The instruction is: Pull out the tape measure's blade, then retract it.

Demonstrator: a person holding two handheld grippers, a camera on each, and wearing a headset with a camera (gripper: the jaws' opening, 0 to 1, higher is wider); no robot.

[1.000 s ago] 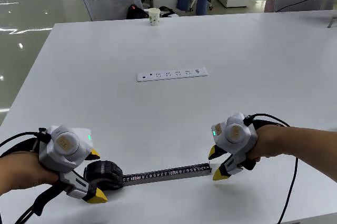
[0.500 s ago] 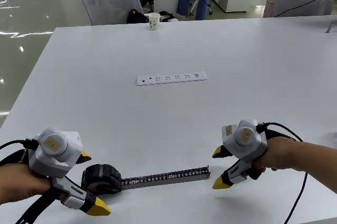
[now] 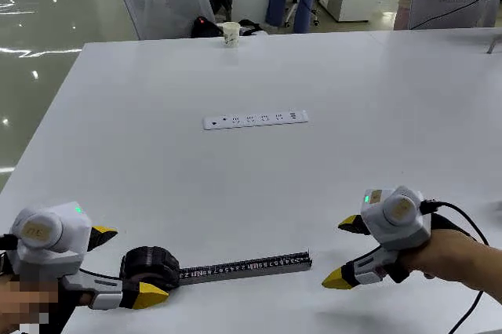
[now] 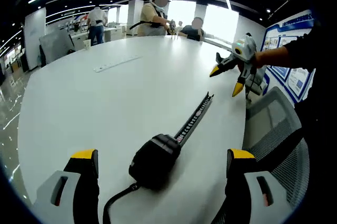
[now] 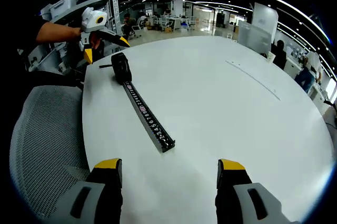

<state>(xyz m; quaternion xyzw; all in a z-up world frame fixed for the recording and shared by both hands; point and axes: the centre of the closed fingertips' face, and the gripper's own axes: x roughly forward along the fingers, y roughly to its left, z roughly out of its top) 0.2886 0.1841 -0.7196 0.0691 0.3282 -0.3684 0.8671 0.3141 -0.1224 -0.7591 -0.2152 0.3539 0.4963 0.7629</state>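
The left gripper's (image 3: 132,263) fingers are spread wide, one on each side of the tape measure's case (image 3: 150,266) and pinching nothing. The left gripper view shows a clear gap between the case and either yellow tip, where the head view makes the near tip look almost touching. That bracketing stance probably readies a grip on the case for the retract. The right gripper (image 3: 339,252) is also spread and empty, standing off beyond the far end of the blade (image 3: 247,266), apart from the end hook (image 3: 307,257). The blade lies drawn out flat on the white table (image 3: 353,99), running straight away from the case. That it rests extended with nothing holding it suggests a lock is on, so the pull-out looks done and the retraction not yet begun. The left gripper view adds a black cord (image 4: 118,203) trailing from the case toward the camera. The right gripper view gives the blade's printed numerals and a mesh chair (image 5: 42,129) beside the table edge. Only from the head do a power strip (image 3: 255,118) and a paper cup (image 3: 230,33) appear, well beyond the case.
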